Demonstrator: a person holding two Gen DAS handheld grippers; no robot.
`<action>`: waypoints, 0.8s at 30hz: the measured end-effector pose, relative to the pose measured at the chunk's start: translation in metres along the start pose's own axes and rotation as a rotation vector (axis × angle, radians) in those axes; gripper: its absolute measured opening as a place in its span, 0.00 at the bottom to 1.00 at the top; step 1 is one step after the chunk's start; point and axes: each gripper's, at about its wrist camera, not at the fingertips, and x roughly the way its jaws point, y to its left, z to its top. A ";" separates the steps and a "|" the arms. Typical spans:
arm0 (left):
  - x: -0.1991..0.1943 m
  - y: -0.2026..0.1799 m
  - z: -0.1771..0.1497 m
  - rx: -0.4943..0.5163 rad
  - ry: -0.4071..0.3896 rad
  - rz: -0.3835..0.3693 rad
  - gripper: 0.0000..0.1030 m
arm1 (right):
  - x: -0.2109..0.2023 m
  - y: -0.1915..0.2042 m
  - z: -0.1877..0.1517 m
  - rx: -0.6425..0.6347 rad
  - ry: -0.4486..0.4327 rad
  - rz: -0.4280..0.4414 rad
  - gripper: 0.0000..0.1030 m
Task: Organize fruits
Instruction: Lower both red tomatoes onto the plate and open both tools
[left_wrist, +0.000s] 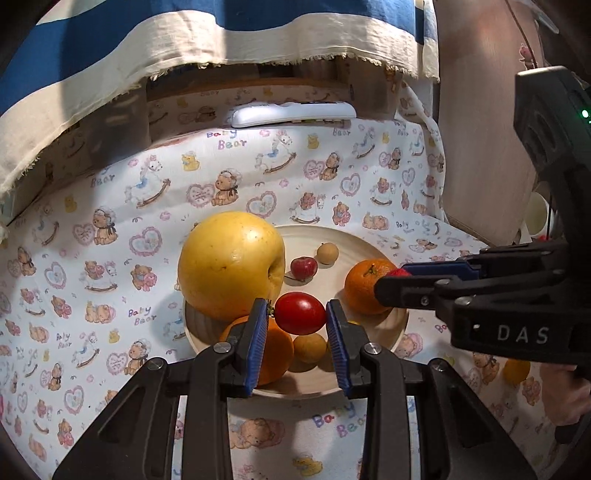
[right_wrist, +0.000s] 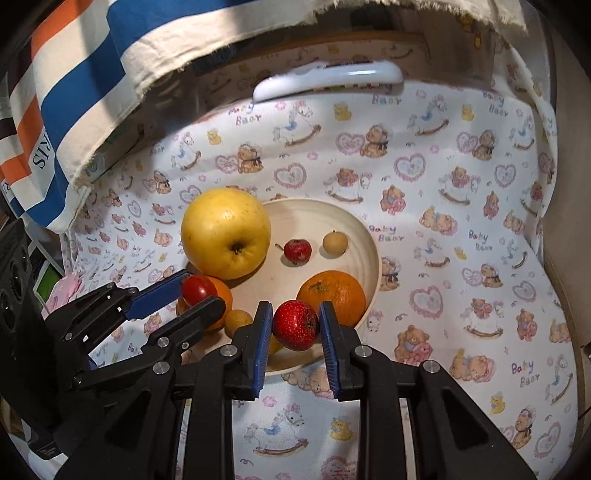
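The left claw (left_wrist: 297, 314) pinches a red tomato (left_wrist: 300, 313), its long axis lying crosswise between the pads, above the cream plate (left_wrist: 369, 243)'s near rim. The right claw (right_wrist: 295, 325), closed narrow, grips a red strawberry-like fruit (right_wrist: 295, 325) over that rim. On the plate: yellow apple (left_wrist: 231, 264), oranges (left_wrist: 364, 286), small fruits. The patterned bench cloth (left_wrist: 110, 221) lies open all around.
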 end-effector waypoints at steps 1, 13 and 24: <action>0.000 0.000 0.000 0.002 -0.003 -0.001 0.30 | 0.001 0.000 0.000 0.001 0.006 0.004 0.26; -0.001 -0.008 -0.004 0.053 -0.031 0.042 0.55 | 0.003 -0.003 -0.001 0.027 0.026 0.022 0.28; -0.015 -0.004 0.000 0.036 -0.084 0.071 0.61 | -0.041 -0.003 0.010 0.021 -0.128 -0.021 0.43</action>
